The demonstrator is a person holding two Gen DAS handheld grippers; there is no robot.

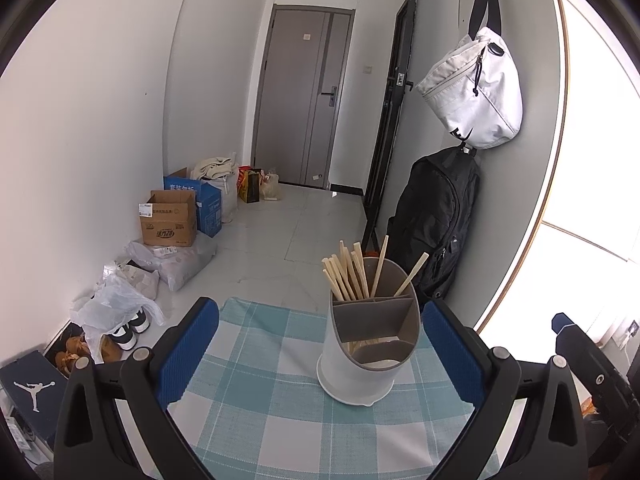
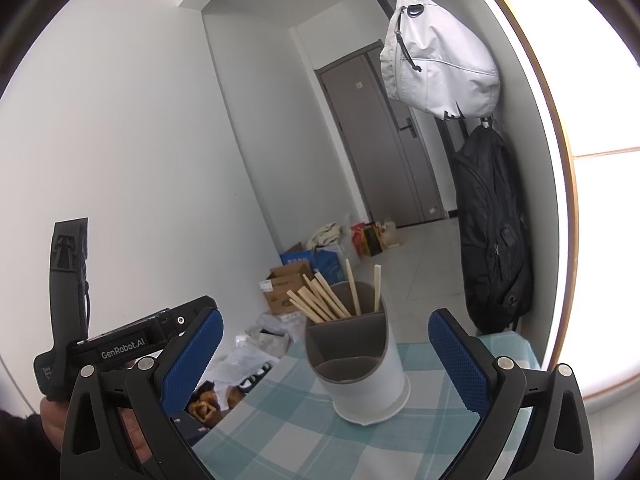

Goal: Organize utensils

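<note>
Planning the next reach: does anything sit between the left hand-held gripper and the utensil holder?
Nothing visible does. The left hand-held gripper is open, and only bare checked tablecloth lies before the utensil holder with its chopsticks.

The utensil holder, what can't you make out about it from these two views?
- Front compartment contents of the utensil holder: left wrist view shows pale shapes, indistinct; right wrist view, the rim hides them.
- Lower ends of the chopsticks: hidden by the holder wall, both views.
- Tablecloth near edge: cut off by both grippers' frames.
</note>
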